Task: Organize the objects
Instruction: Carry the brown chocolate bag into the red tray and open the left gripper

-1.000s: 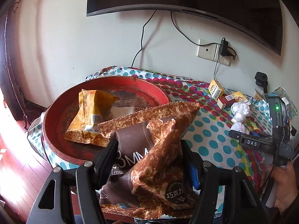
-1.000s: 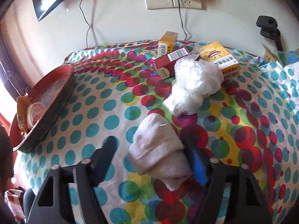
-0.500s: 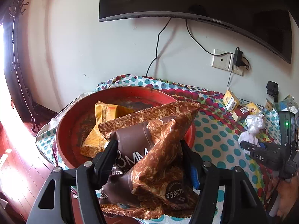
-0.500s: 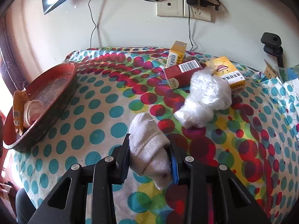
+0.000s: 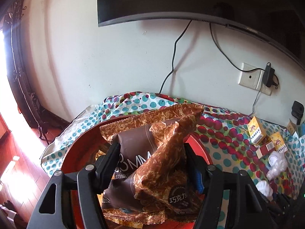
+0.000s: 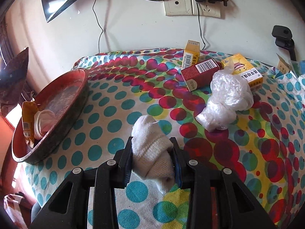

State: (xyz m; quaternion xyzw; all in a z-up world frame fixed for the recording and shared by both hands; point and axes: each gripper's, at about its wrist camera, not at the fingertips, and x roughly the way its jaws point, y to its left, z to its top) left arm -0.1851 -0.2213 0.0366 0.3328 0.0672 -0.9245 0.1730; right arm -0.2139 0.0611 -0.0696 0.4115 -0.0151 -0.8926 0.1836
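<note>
Polka-dot cloth (image 6: 106,112) is covering the table against a white wall with a socket and a dark screen above. Your left gripper (image 5: 152,164) is clenching a brown chocolate snack bag (image 5: 152,158), holding it over the red tray (image 5: 76,152); the bag is blocking most of the tray from that wrist view. Your right gripper (image 6: 152,158) is pinching a rolled white sock (image 6: 150,145) just above the cloth, with the tray (image 6: 76,103) lying at its ten o'clock. Inside that tray a yellow snack packet (image 6: 26,122) and a pale bundle (image 6: 46,117) are already sitting, so the sorting looks partly done. At one o'clock from the right gripper, a crumpled plastic bag (image 6: 226,103), a red box (image 6: 200,74) and two yellow boxes (image 6: 246,74) are waiting well apart from the tray. Whether the snack bag is touching the tray floor is hard to tell, and the items at the far right edge are cut off.
</note>
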